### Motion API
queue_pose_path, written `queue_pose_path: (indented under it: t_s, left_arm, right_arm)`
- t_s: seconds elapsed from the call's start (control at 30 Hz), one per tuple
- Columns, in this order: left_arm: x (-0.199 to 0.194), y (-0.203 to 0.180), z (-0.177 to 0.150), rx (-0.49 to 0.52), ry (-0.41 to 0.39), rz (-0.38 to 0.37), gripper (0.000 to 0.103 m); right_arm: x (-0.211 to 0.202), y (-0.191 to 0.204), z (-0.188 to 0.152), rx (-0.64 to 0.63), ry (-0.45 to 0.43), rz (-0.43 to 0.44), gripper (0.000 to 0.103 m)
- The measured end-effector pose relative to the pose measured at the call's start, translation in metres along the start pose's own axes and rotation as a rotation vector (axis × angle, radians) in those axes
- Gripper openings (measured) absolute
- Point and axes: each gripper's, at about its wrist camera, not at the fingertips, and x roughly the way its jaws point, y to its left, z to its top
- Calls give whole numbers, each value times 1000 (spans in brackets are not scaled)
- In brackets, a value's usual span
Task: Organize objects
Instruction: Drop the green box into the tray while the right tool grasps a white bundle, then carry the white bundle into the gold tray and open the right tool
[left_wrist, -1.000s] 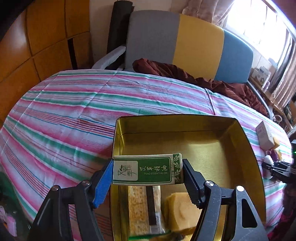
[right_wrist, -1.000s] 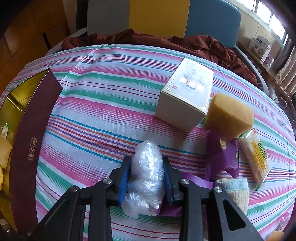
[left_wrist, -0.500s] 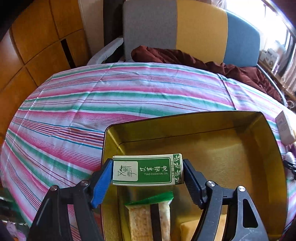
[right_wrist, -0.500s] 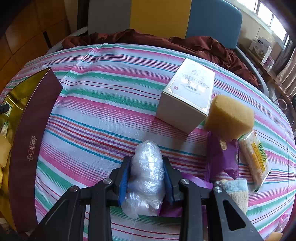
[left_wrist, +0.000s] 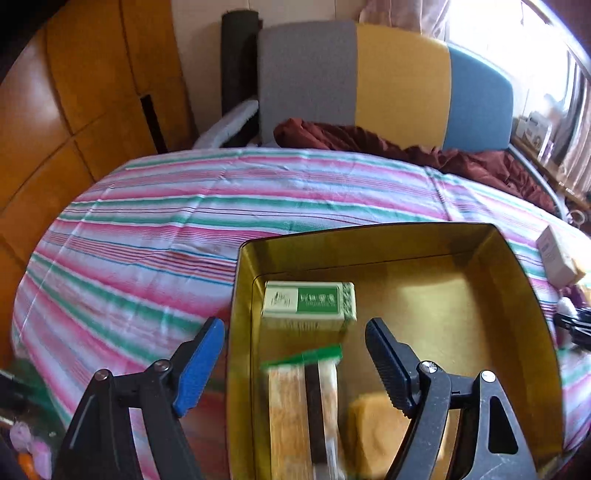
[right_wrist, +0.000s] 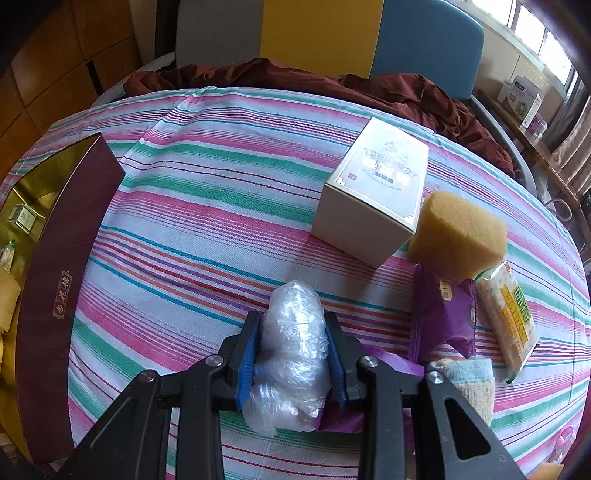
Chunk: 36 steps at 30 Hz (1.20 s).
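Left claw (left_wrist: 294, 345) opening, nothing between jaws; green box (left_wrist: 309, 305) sat in gold tin (left_wrist: 517, 266), far left corner. Right claw (right_wrist: 291, 354) clenched plastic-wrapped bundle (right_wrist: 293, 350) mid-bed; best lift clear before carrying to tin.

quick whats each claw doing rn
left claw: opening, empty; green box lies free in the tin
right claw: shut on plastic bundle
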Motion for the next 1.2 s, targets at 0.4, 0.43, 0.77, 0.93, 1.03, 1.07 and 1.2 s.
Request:
queue_pose_path:
  t_s: [0.4, 0.43, 0.77, 0.93, 1.03, 1.07, 1.2]
  left_arm:
    - [-67, 10, -63, -74, -100, 38, 80]
    - [-70, 10, -67, -76, -107, 45, 81]
    - [-83, 19, -88, -96, -130, 69, 81]
    - [-84, 24, -92, -108, -125, 71, 81]
    - [-83, 25, -91, -113, -123, 69, 81]
    - [-82, 26, -92, -114, -123, 69, 81]
    - [-81, 28, -93, -121, -118, 70, 81]
  right_arm:
    - [-4, 4, -3, 21, -6, -30, 33]
    - [-4, 5, -4, 25, -6, -32, 33]
    - [-21, 18, -5, 47, -22, -31, 32]
    - [-53, 34, 3, 52, -114, 20, 32]
    - [-71, 54, 11, 29, -163, 75, 32]
    - [-77, 64, 12, 19, -178, 98, 32]
    - [-95, 110, 25, -37, -217, 207, 32]
